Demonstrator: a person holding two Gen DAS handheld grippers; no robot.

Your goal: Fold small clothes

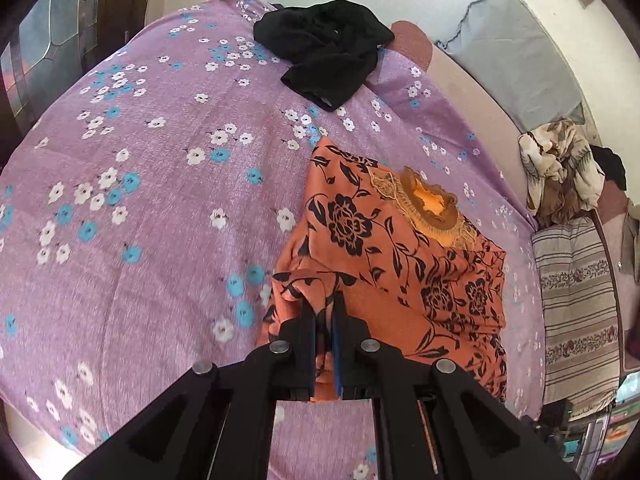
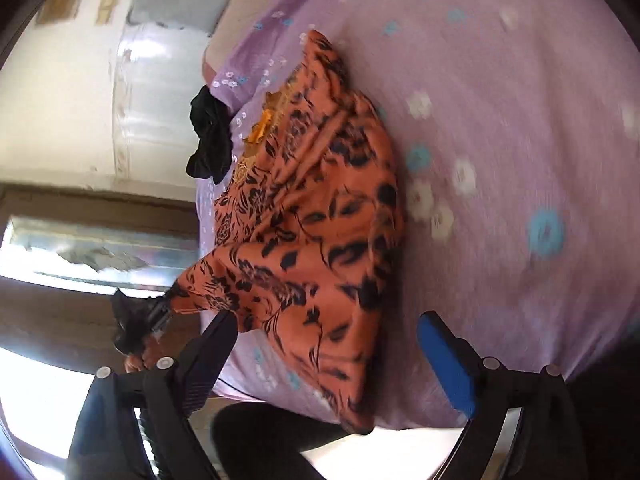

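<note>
The purple flowered bedsheet [image 1: 140,200] fills the left wrist view, and the fold is, by my reading, partway done. The orange flowered garment [image 1: 380,248] lies on it from centre toward 4 o'clock, roughly doubled over and rumpled, its lace neckline [image 1: 432,208] showing at 2 o'clock of its own bulk. A black garment [image 1: 328,52] sits crumpled at 12 o'clock, untouched, so it looks left to do. The left gripper [image 1: 324,304] at 6 o'clock is clenched on a bunched corner of the orange cloth. The right gripper [image 2: 332,344] stands released, jaws wide, nothing pressed between them, the orange hem just ahead.
</note>
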